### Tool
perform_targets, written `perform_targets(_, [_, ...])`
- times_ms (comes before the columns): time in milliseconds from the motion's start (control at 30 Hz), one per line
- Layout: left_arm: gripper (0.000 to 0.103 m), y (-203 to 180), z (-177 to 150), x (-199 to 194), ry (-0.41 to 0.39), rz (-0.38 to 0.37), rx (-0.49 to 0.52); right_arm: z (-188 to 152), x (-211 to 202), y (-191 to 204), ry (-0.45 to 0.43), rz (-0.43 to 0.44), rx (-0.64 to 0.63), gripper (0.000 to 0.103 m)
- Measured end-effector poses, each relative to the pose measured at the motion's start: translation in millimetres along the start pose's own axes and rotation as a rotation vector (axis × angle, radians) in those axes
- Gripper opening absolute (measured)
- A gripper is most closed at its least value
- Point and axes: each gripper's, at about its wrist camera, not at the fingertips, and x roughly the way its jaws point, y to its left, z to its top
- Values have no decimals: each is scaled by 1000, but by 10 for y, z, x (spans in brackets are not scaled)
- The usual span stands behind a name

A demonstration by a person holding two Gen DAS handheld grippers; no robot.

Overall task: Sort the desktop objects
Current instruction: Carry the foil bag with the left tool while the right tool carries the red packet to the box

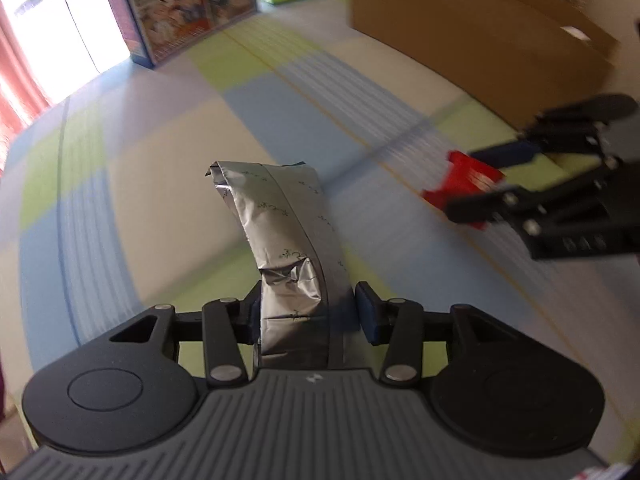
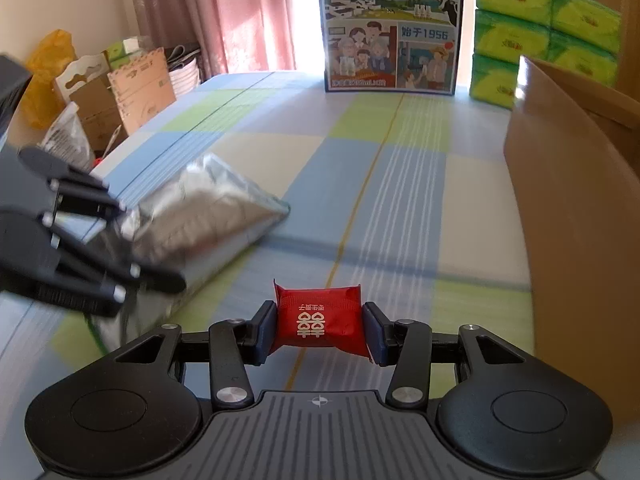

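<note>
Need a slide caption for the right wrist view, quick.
Right gripper clamps a red packet above the checked cloth.

Your left gripper (image 1: 306,312) has its jaws closed in on a silver foil pouch (image 1: 280,232), pads pressing its lower end. Your right gripper (image 2: 320,326) is clamped on a small red packet (image 2: 320,320), squeezed from both sides, with both grippers near each other.

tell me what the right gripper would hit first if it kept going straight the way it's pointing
Probably nothing nearby: ahead of the right gripper, shut on the red packet, lies open checked cloth, then the blue milk carton box at the far end. The cardboard box stands off to its right. Depth is uncertain.
</note>
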Motion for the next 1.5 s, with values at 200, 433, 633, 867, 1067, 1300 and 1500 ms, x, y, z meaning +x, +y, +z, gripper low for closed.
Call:
perform_targets(200, [40, -444, -336, -297, 17, -42, -38, -329, -361, 17, 76, 28, 41, 44])
perform_targets(433, [57, -464, -354, -276, 41, -16, -100, -471, -445, 28, 58, -23, 27, 44])
perform_targets(633, [60, -433, -182, -141, 108, -22, -119, -444, -366, -60, 68, -11, 72, 44])
perform_targets(867, [60, -542, -68, 30, 178, 17, -78, -436, -335, -60, 74, -11, 75, 44])
perform_targets(1067, [47, -498, -88, 42, 168, 1, -123, -448, -329, -57, 79, -9, 76, 44])
perform_targets(1300, [36, -537, -107, -42, 167, -7, -102, -449, -339, -40, 75, -16, 75, 44])
perform_targets(1500, [33, -540, -115, -134, 150, -7, -116, -444, -378, -38, 48, -25, 70, 44])
